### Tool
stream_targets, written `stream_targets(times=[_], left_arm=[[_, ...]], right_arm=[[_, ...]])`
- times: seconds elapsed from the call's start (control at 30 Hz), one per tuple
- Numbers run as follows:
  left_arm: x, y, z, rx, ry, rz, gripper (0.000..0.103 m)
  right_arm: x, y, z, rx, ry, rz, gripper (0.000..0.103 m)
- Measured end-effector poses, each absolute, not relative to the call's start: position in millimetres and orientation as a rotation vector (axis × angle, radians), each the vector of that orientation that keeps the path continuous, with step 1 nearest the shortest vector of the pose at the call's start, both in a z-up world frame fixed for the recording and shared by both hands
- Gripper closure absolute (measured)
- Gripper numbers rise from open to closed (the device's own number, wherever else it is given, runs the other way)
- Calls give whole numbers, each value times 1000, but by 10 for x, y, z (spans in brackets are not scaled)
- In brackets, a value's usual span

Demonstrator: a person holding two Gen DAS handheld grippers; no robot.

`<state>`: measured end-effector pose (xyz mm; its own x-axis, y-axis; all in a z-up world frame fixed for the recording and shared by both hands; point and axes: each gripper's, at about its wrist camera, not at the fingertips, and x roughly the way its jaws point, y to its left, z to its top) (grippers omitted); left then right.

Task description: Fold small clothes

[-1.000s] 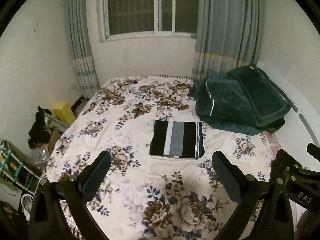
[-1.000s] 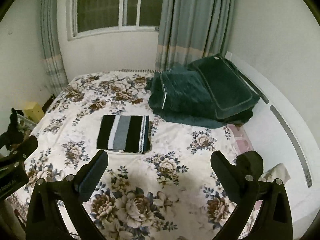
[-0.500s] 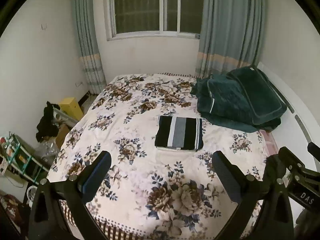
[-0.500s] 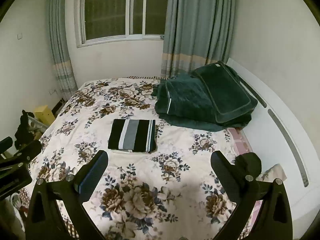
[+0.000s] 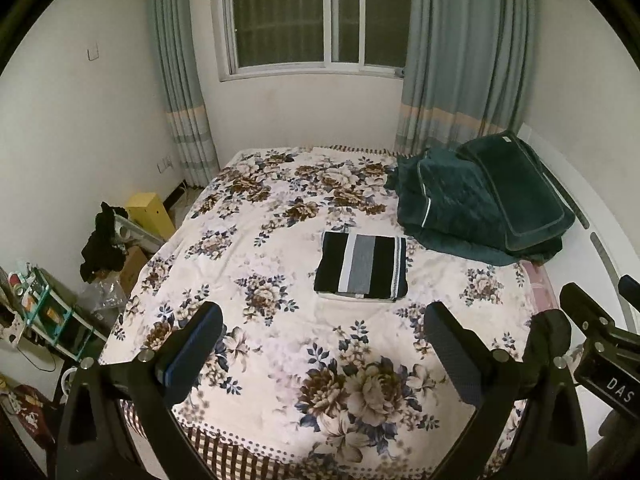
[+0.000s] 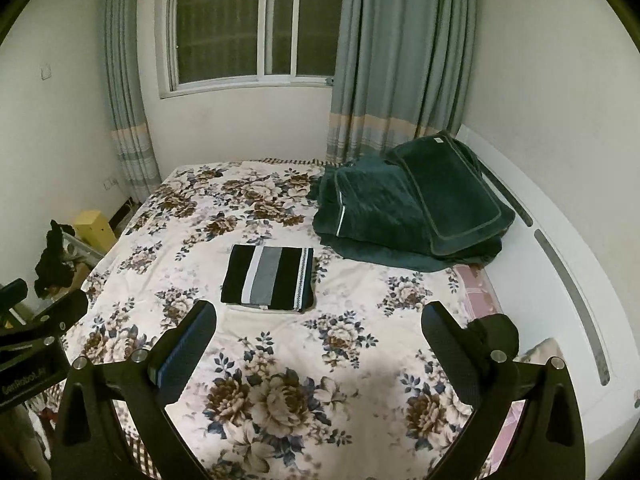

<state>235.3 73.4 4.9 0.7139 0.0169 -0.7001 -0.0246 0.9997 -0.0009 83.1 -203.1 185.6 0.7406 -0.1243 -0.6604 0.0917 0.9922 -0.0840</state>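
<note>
A folded garment point(image 5: 362, 269) with black, white and grey stripes lies flat on the floral bedspread point(image 5: 280, 344), near the middle of the bed. It also shows in the right wrist view point(image 6: 269, 274). My left gripper point(image 5: 323, 344) is open and empty, held high and well back from the garment, over the foot of the bed. My right gripper point(image 6: 319, 340) is open and empty too, at a similar distance. The right gripper's body shows at the right edge of the left wrist view point(image 5: 600, 356).
A folded dark green quilt point(image 5: 480, 200) lies at the bed's far right by the white headboard point(image 6: 568, 280). Left of the bed stand a yellow box point(image 5: 150, 212), a rack with dark cloth point(image 5: 100, 248) and a shelf point(image 5: 40, 312). A window point(image 5: 316, 16) and curtains are behind.
Both grippers have pulled back and up from the bed. The garment looks smaller and the bed's foot edge has come into view. The garment has not moved.
</note>
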Motion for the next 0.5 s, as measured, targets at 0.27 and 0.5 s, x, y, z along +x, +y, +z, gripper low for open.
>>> stream_targets(times=[0.27, 0.5], left_arm=[[2334, 746, 86, -3, 774, 27, 0], [2316, 781, 161, -2, 768, 33, 0]], right_arm=[[902, -2015, 1850, -38, 773, -78, 0], [899, -2018, 1859, -40, 770, -85, 0]])
